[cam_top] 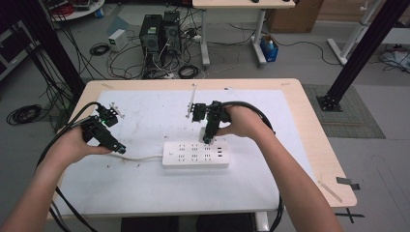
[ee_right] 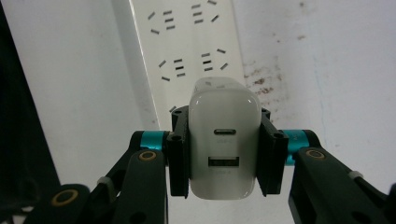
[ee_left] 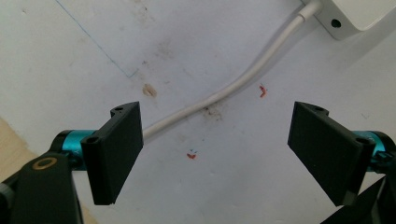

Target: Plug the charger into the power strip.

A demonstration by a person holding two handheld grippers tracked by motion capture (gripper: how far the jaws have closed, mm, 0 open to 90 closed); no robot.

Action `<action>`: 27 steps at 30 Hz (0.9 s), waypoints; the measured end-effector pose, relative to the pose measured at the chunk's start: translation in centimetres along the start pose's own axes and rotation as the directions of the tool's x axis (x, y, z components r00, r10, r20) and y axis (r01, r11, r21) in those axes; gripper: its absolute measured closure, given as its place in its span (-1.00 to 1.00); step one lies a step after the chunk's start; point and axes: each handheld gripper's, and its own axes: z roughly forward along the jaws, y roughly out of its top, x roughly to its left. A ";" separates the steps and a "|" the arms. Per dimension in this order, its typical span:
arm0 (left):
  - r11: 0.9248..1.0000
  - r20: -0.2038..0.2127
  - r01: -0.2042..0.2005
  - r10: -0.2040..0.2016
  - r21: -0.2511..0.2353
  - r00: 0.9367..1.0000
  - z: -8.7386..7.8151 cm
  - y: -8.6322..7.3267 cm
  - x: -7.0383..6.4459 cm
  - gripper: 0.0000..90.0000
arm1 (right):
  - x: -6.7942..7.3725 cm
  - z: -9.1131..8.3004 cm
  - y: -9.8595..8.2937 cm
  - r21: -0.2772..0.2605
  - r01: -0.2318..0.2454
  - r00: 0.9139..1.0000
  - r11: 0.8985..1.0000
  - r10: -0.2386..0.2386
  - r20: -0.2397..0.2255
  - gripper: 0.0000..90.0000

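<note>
Up close, right gripper jaws clamped on white charger, ports visible, above power strip; left gripper jaws wide apart over cable, free mat around.

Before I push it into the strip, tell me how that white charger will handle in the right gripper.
The white charger looks stiff and boxy, so it probably won't flex. Its glossy, rounded shell may slip between the right gripper pads. The power strip lies loose on the table, so it could slide when pushed.

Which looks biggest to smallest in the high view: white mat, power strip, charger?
1. White mat, covering most of the table.
2. Power strip.
3. Charger, a small white block, partly hidden by the right tool shut on it, so its full size is unsure.
</note>
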 end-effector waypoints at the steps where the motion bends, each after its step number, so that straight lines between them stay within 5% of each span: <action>1: 1.000 0.000 -0.008 0.008 0.004 1.000 0.0 -0.1 0.1 -0.60 | 0.0 0.5 0.1 0.014 0.019 1.000 1.000 -0.019 -0.003 0.38; 7: 1.000 0.004 -0.003 0.003 0.009 1.000 0.4 -0.4 0.2 -0.60 | 0.1 2.7 0.4 0.064 0.112 0.993 0.992 -0.114 0.027 0.38; 27: 1.000 0.027 -0.013 0.013 0.020 1.000 1.6 -0.1 -0.3 -0.60 | -0.5 5.2 0.6 0.131 0.201 0.980 0.971 -0.199 -0.027 0.40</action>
